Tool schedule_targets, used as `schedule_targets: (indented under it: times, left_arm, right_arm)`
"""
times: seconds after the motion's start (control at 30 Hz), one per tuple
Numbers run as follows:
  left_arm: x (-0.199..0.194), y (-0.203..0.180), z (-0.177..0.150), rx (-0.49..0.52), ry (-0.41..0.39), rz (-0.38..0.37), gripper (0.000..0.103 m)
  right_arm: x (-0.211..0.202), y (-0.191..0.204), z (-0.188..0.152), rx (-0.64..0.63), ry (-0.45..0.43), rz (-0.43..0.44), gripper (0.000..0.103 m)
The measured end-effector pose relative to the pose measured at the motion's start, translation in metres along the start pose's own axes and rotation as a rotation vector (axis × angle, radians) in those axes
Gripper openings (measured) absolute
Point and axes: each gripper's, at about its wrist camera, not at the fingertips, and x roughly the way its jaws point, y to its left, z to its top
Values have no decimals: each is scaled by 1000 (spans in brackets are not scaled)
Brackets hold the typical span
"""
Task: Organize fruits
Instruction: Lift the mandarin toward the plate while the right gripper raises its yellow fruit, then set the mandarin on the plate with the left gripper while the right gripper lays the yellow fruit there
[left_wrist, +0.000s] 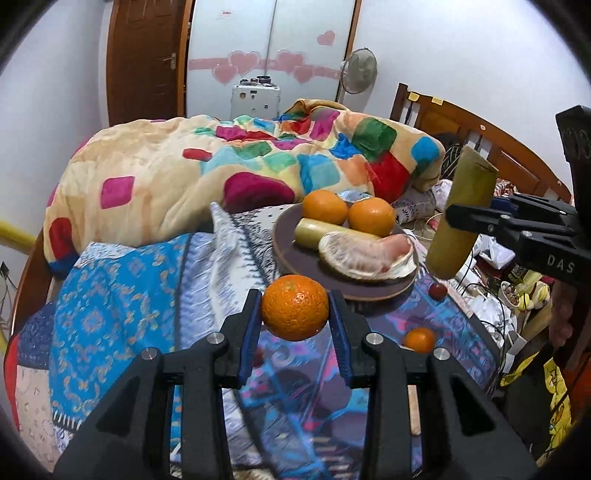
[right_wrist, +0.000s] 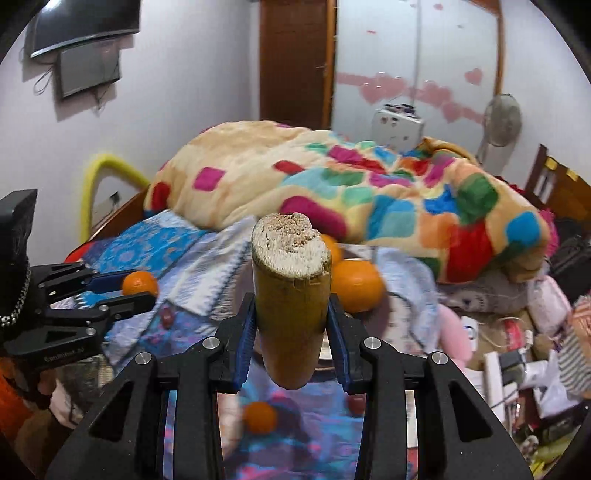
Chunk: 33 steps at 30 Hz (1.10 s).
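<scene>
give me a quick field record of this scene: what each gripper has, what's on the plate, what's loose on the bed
left gripper: shut on an orange, lifted off the bed
right gripper: shut on a sugarcane piece, roughly upright
plate: two oranges, one sugarcane stick, a pomelo segment
loose on bedcover: small orange, dark red fruit
behind: patchwork quilt

ahead of the left gripper (left_wrist: 295, 314) the plate (left_wrist: 295, 254) is crowded with oranges (left_wrist: 325, 206), sugarcane (left_wrist: 317, 232) and pomelo (left_wrist: 365, 254), bare only at its near-left rim; right gripper (left_wrist: 448, 218) flanks its right.
</scene>
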Motion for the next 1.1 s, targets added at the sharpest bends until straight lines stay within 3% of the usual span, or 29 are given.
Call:
schedule_targets:
  times: [0.33, 0.57, 0.7, 1.0, 1.1]
  left_arm:
    - [43, -15, 21, 16, 53, -2, 36]
    - [79, -12, 32, 1, 103, -4, 36]
    - [98, -10, 36, 0, 121, 5, 36]
    - [121, -16, 41, 42, 141, 51, 36]
    - [123, -17, 42, 48, 138, 61, 36]
  right_arm:
    - [34, -39, 3, -2, 23, -111, 33]
    - [53, -31, 18, -63, 37, -65, 33]
    - [67, -15, 20, -132, 36, -84, 34]
    - [100, -18, 25, -107, 64, -24, 34]
    - [111, -17, 23, -91, 100, 38, 34]
